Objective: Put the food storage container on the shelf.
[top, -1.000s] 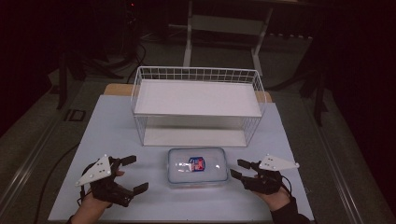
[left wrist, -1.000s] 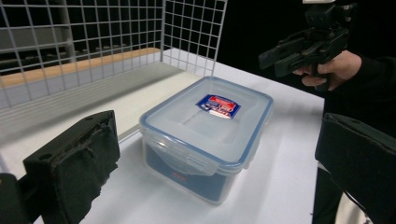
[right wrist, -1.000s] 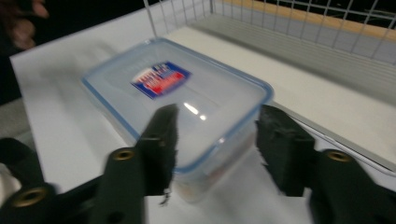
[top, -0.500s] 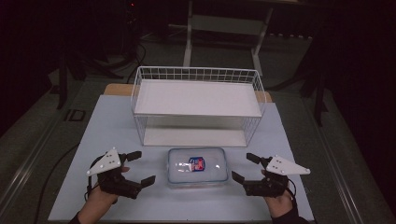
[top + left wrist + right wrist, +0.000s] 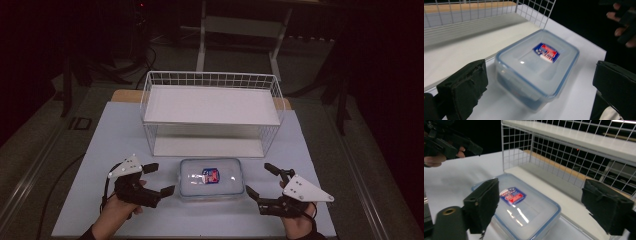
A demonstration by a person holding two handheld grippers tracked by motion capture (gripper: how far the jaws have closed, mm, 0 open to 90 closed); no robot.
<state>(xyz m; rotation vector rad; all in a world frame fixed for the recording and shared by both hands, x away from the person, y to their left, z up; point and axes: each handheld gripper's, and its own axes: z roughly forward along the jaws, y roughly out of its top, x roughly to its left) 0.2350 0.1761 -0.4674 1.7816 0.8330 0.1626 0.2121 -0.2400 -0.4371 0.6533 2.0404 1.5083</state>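
The container lid's [image 5: 537, 60] label [image 5: 546, 52] is too blurred to read.

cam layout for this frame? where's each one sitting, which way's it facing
High view: above the person's side, looking forward and down at the table; shows both hands, left gripper, right gripper.
Left gripper view: rides the left gripper, aimed at the container.
Right gripper view: rides the right gripper, facing the wire rack.
All three share the container.
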